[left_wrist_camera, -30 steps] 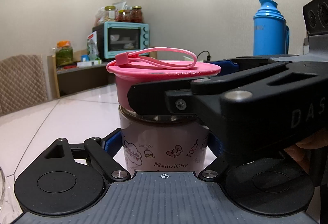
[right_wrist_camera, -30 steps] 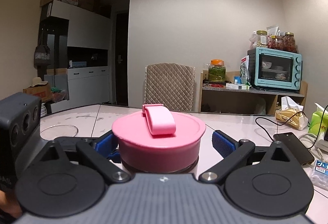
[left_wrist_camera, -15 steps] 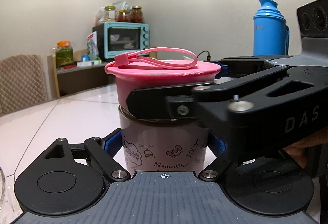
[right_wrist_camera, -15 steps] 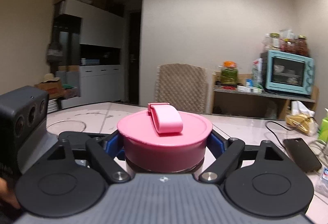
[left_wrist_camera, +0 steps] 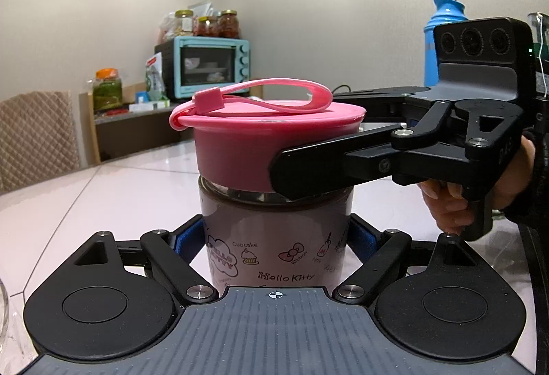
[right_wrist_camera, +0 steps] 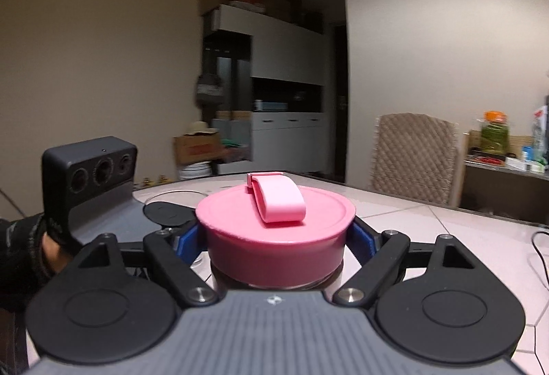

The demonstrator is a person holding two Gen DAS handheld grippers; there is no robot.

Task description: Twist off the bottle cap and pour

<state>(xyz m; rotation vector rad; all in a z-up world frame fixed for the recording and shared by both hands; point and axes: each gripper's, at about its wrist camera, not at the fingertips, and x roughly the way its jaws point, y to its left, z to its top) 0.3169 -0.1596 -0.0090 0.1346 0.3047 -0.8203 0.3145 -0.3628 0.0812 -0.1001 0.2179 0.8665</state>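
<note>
Standing upright on the pale tiled table (left_wrist_camera: 103, 196): one bottle (left_wrist_camera: 274, 237), squat, clear-walled, dark contents, printed cartoon figures and "Hello Kitty" lettering. One pink cap (left_wrist_camera: 260, 141) on top, wide and flat-rimmed, with one pink loop strap (right_wrist_camera: 276, 194) lying across it. Left gripper (left_wrist_camera: 276, 237) clamps the bottle's body, blue pads pressed to both sides. Right gripper (right_wrist_camera: 276, 237) clamps the cap's side wall, coming in from the right in the left wrist view. Behind: one teal toaster oven (left_wrist_camera: 209, 67), three jars on top, one blue thermos (left_wrist_camera: 442, 38), one quilted chair (right_wrist_camera: 415, 157).
</note>
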